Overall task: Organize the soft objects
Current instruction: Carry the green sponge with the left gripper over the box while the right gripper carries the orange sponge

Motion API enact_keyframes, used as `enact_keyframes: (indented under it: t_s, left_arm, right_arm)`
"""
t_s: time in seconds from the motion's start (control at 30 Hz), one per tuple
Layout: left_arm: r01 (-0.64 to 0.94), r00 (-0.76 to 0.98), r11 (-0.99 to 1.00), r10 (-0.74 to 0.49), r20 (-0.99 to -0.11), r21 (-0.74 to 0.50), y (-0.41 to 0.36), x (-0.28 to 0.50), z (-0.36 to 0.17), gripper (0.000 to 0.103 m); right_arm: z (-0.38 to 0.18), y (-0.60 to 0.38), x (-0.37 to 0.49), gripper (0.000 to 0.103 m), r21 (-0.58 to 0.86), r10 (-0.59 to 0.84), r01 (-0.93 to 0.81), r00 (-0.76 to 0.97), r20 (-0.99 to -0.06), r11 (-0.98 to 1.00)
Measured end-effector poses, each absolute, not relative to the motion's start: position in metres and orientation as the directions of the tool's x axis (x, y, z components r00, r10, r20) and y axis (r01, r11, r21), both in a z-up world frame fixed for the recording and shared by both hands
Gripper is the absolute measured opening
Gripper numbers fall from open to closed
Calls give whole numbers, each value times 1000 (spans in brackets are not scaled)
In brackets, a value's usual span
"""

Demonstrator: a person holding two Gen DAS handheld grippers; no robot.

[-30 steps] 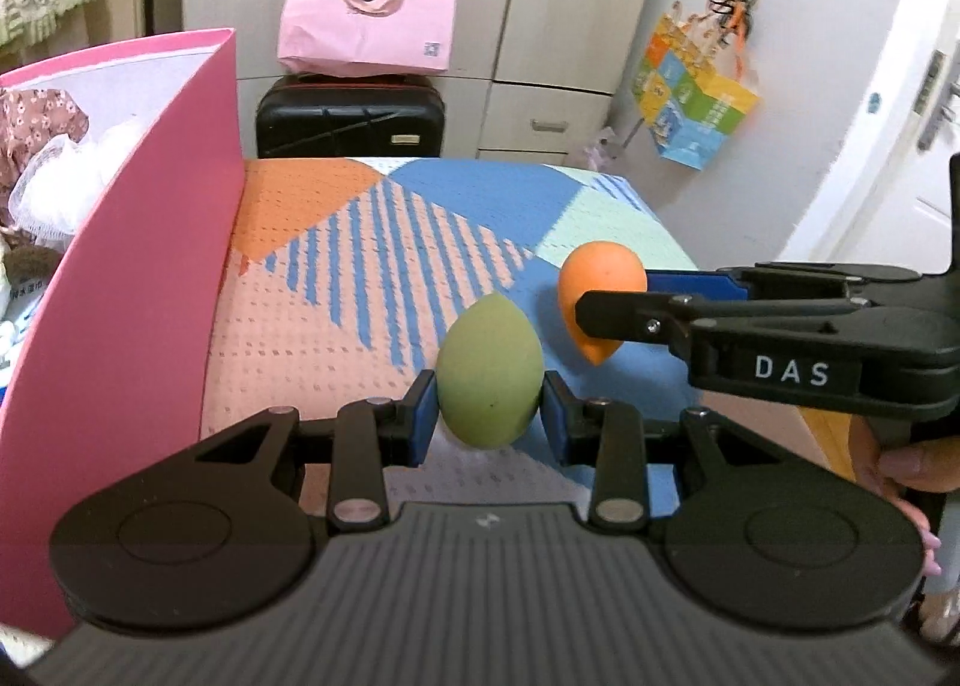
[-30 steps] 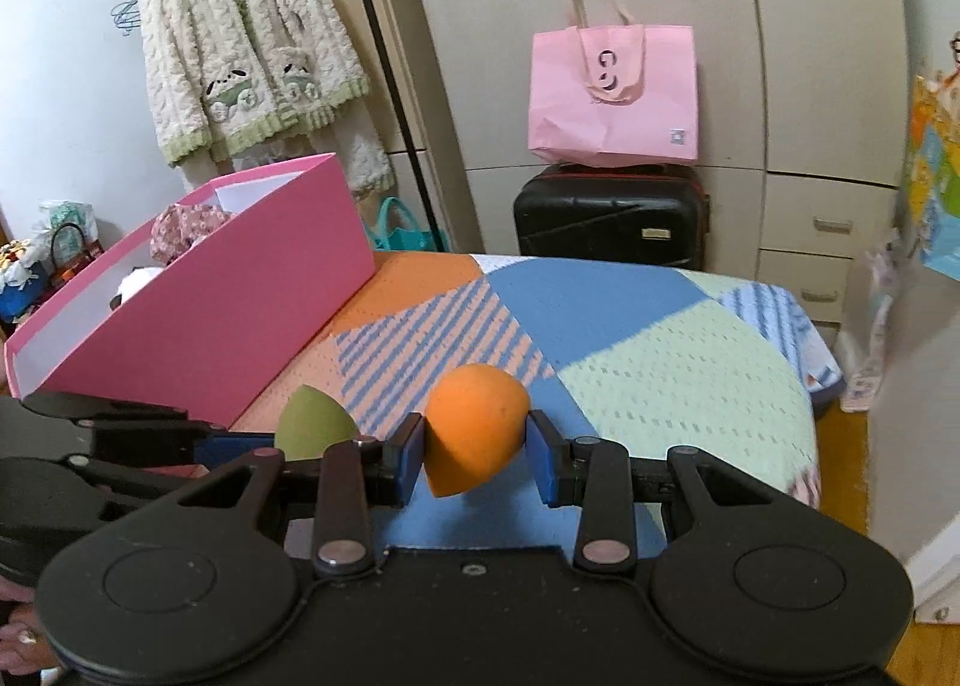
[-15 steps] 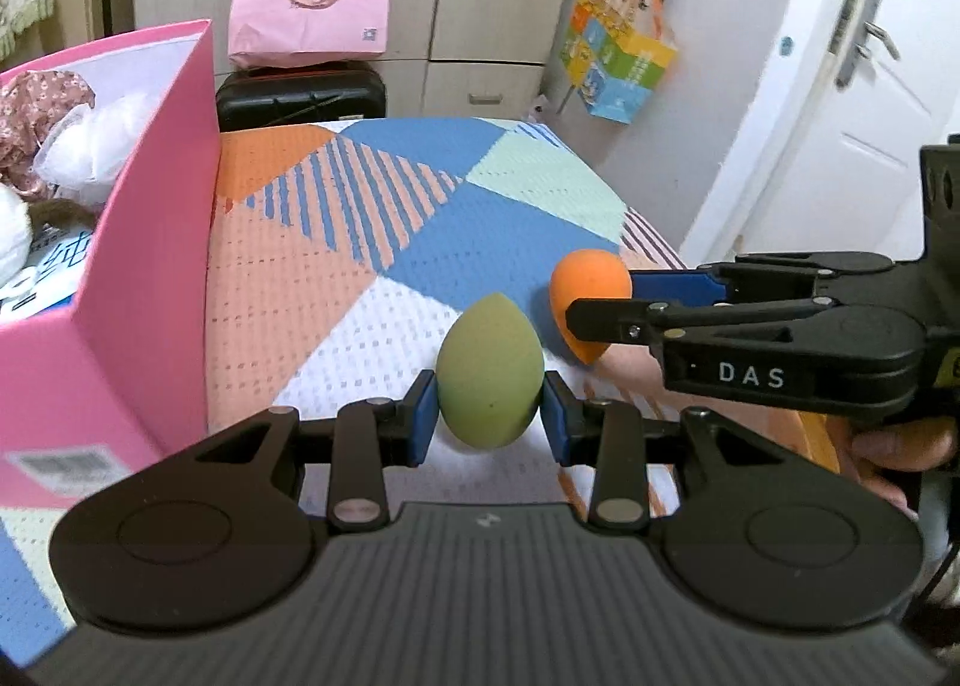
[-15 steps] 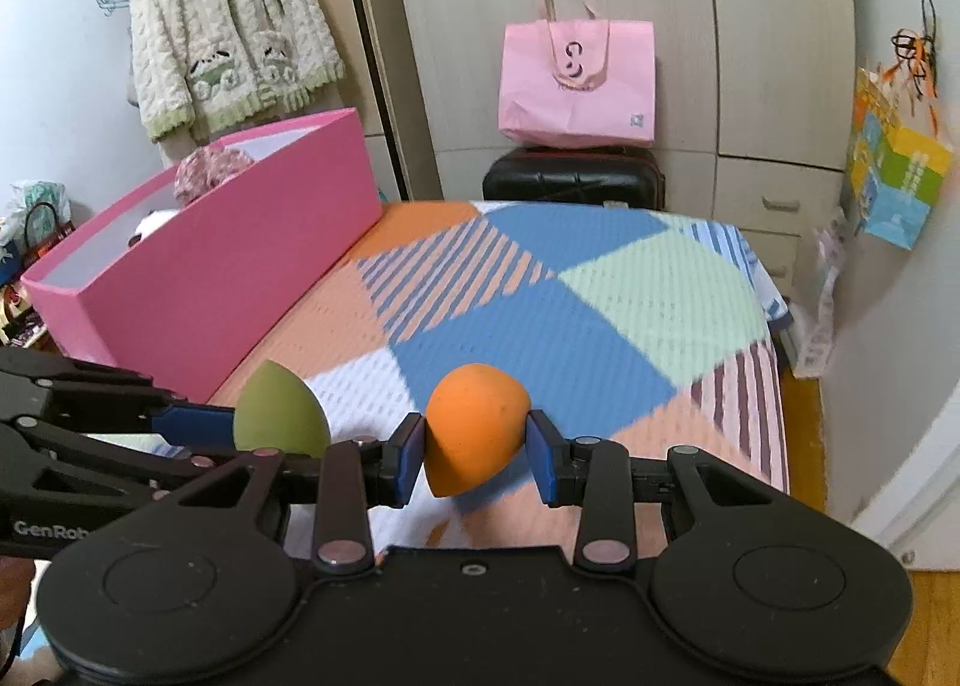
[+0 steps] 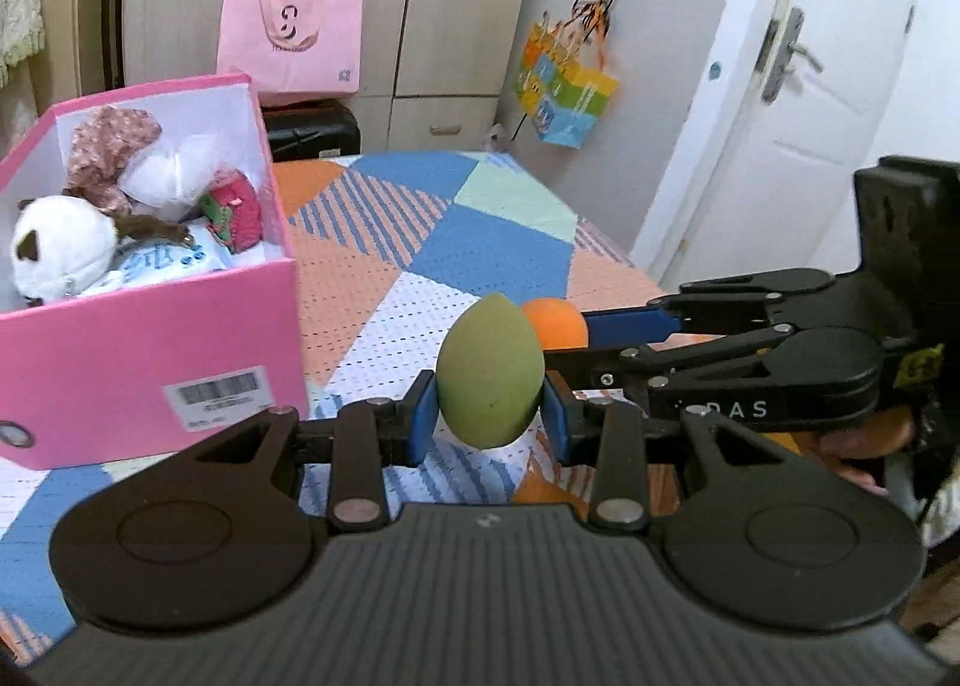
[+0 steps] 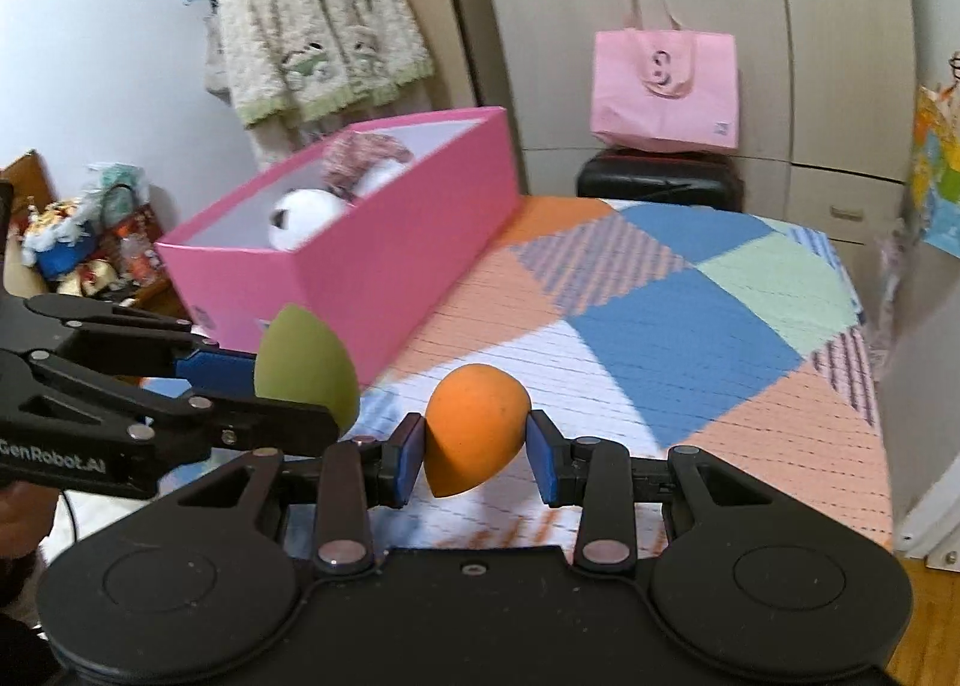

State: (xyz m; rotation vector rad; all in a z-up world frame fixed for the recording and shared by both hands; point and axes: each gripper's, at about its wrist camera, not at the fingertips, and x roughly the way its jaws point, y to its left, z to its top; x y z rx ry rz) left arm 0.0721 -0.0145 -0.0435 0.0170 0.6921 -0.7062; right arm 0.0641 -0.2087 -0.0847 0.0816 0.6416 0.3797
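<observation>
My left gripper (image 5: 489,413) is shut on a green egg-shaped sponge (image 5: 490,371), held point up above the patchwork bedspread (image 5: 480,242). My right gripper (image 6: 477,449) is shut on an orange egg-shaped sponge (image 6: 474,425), point down. In the left wrist view the orange sponge (image 5: 555,323) peeks out just behind the green one, with the right gripper's arm reaching in from the right. From the right wrist, the green sponge (image 6: 306,365) shows to the left. The pink box (image 5: 138,350) stands left of both grippers, holding plush toys (image 5: 60,248).
A pink tote bag (image 5: 291,47) sits on a black suitcase (image 5: 312,131) beyond the bed. A colourful bag (image 5: 564,86) hangs by the white door (image 5: 798,104). A fluffy cardigan (image 6: 318,20) hangs on the left wall. Clutter (image 6: 78,242) lies left of the box.
Both grippers have drawn back along the bed toward its near end, each still holding its sponge. The pink box's open top and the toys inside have come into view.
</observation>
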Motion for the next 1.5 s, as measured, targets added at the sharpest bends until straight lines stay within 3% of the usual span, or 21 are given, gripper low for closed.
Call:
enact_keyframes:
  t_s: [0.43, 0.8, 1.03, 1.27, 1.5]
  left_arm:
    - [591, 630, 783, -599, -495, -196, 40, 73, 1, 36]
    - [512, 714, 832, -550, -435, -213, 86, 112, 30, 36]
    - [464, 725, 867, -489, -485, -180, 91, 165, 32, 36]
    - [442, 653, 876, -461, -600, -193, 92, 229, 9, 36]
    - [414, 582, 891, -415, -699, -184, 91, 269, -16, 36]
  right_arm:
    - [-35, -165, 62, 42, 155, 455, -438, 752, -476, 885]
    - [6, -110, 106, 42, -3, 515, -574, 737, -438, 819]
    - [11, -97, 163, 42, -26, 526, -598, 724, -446, 801]
    - [4, -89, 230, 42, 39, 534, -615, 650, -541, 788]
    - [-22, -65, 254, 42, -98, 464, -659, 619, -633, 746]
